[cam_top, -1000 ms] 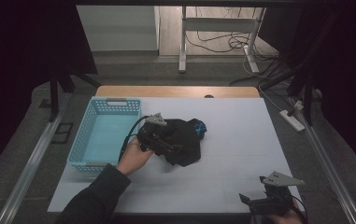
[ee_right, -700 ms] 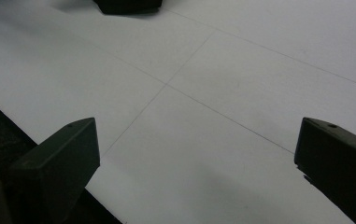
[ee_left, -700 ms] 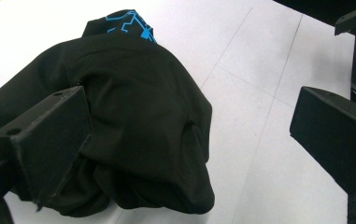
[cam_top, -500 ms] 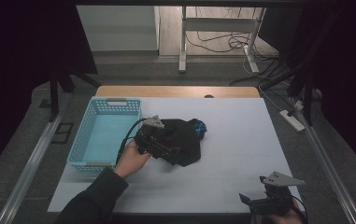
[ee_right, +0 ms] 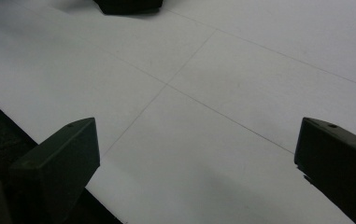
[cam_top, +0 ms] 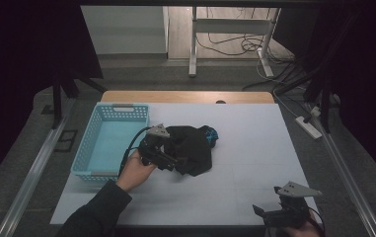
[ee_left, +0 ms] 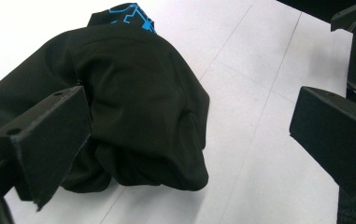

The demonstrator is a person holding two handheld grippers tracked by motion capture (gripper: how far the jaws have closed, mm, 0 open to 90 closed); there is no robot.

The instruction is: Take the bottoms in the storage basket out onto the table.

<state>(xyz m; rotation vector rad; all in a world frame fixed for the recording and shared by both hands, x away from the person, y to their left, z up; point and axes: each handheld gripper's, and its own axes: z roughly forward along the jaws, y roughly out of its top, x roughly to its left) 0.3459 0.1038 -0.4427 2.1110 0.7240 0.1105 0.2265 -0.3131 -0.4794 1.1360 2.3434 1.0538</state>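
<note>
High view: a crumpled black garment [cam_top: 191, 149] with a patch of blue print lies near the middle of the white worktop [cam_top: 254, 133], just beside a light blue basket [cam_top: 107, 143] that sits at the worktop's left. The person's left hand [cam_top: 135, 171] reaches in from the bottom, forearm angled up and to the right, and carries the left gripper [cam_top: 171, 161] right at the garment's left edge. The right gripper [cam_top: 267, 213] rests low at the near right corner, well apart from the cloth, its jaws pointing left.

Left gripper view: the jaws stand spread wide. The near one sits against or just over the garment's [ee_left: 133, 107] folded edge, the far one is out over bare worktop, so most of the bundle lies to one side and not between them. My judgement is that closing from here could pinch only a thin fold, or nothing; the cloth might then slip free or unfurl as it is lifted, and drag across the worktop instead of coming up whole. A jaw tip could also scrape the surface if pushed lower.

Right gripper view: jaws spread wide over empty white worktop [ee_right: 241, 84], holding nothing, with a dark edge of the garment [ee_right: 128, 5] far ahead.
</note>
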